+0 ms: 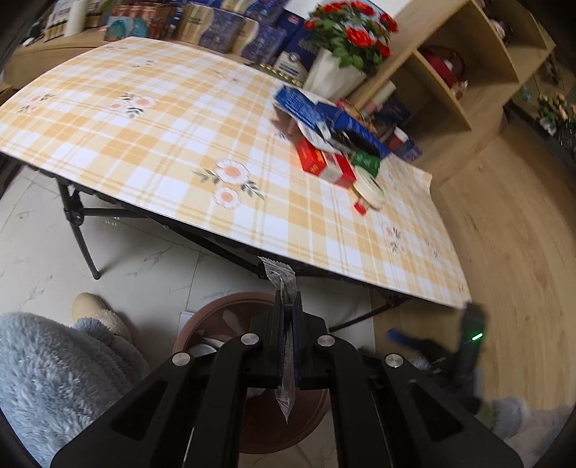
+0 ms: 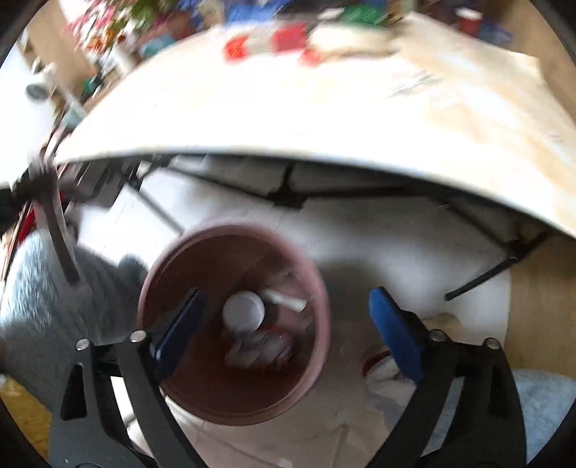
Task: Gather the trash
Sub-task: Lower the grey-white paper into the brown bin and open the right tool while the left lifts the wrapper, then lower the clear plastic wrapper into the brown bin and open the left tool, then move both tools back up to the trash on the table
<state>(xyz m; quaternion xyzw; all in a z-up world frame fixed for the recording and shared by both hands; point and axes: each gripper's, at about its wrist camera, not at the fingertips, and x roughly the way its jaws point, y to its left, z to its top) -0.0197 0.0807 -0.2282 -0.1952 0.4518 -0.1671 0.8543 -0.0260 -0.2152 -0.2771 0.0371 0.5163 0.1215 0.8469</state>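
Left gripper (image 1: 287, 316) jaws together, clamped on a clear wrapper (image 1: 282, 284) that sticks out above the pads and hangs below them. It sits over the bin (image 1: 201, 324), a brown-pink round tub on the tile floor just below the near table edge. Right gripper (image 2: 284, 324) jaws wide apart, nothing between the blue pads (image 2: 394, 334); it points down into the bin (image 2: 309, 273), where a white round lid (image 2: 243, 311), a white stick-like scrap (image 2: 286, 301) and some crumpled bits lie on the bottom. That view is motion-blurred, so the bits can't be identified. Grey fleece sleeve or trouser leg (image 1: 54, 374) at left, a beige slipper (image 1: 97, 313) beside the bin. Past the bin, the folding table (image 1: 144, 118) with yellow plaid floral cloth, mostly bare. More trash is piled near its far right corner: a blue box (image 1: 306, 108), a red box (image 1: 316, 160), a green pack (image 1: 367, 162) and a tape roll (image 1: 369, 190), touching or overlapping. Behind that, a pot of red flowers (image 1: 349, 32), wooden shelves (image 1: 450, 72) and stacked boxes along the wall.
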